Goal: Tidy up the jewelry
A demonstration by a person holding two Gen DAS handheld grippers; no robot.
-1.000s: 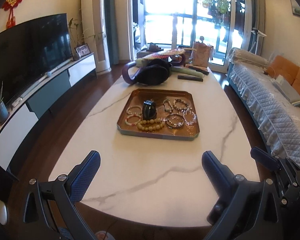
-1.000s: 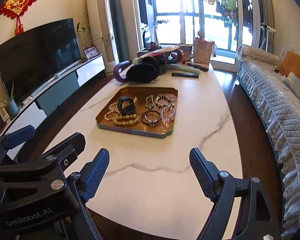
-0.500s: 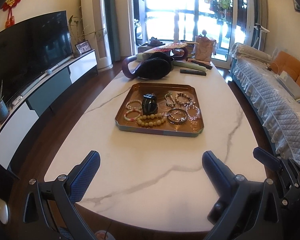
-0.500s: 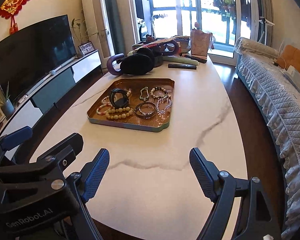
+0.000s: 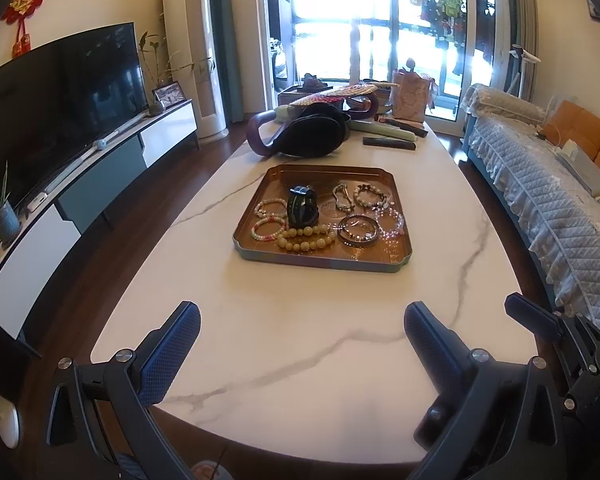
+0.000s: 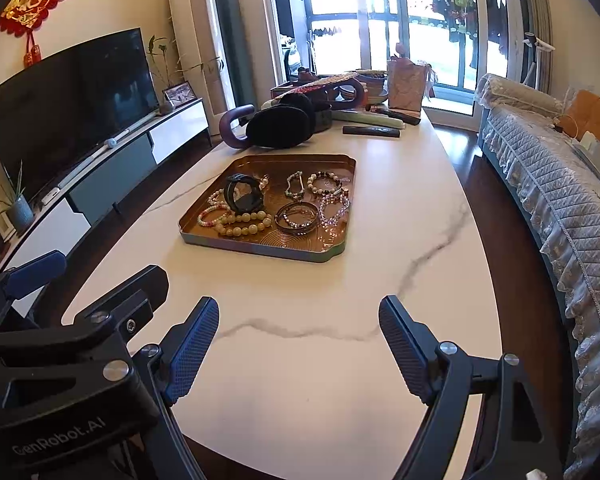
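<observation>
White marble-veined oval table (image 5: 300,320) carries a copper-coloured square metal tray (image 5: 324,258) of tangled beaded bracelets (image 5: 306,238), both tongs, left gripper (image 5: 300,344) and right gripper (image 6: 298,344), wide and empty short of it; adjacent strands risk snagging together.

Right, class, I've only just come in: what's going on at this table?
A person holds two handheld grippers over a white marble table; the left gripper and the right gripper are both open and empty. Ahead sits a copper-coloured square tray of jewelry: a large yellowish bead bracelet, a dark metal bangle, a black watch. Nothing has been picked up yet.
</observation>
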